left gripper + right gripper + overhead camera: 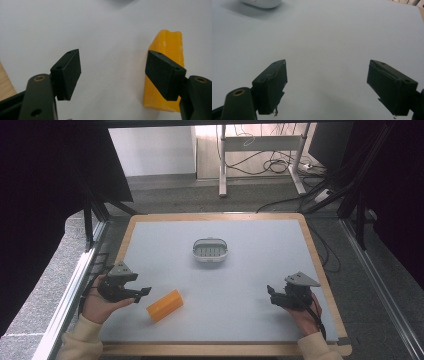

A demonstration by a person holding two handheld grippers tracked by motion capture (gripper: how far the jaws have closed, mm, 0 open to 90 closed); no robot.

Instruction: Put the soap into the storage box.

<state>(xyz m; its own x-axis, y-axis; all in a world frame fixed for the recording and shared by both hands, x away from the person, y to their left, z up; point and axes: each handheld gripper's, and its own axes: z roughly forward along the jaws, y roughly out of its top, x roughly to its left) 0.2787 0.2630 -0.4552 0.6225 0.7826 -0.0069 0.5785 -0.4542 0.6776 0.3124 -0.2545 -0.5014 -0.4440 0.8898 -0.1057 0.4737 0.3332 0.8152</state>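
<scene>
Orange block (164, 305), a soap-like bar, is seen lying flat near the front edge of the grey table (260, 270), just beside the left gripper (142, 292). That gripper's 2 jaws are spread wide and nothing is held; in the left gripper view the block (166, 72) sits off to 1 side, so a grasp is judged not yet lined up. The right gripper (272, 296) is kept apart, equally open and unloaded. Farther back, a white slotted dish (210, 250) is placed mid-table, probably as the destination.
</scene>
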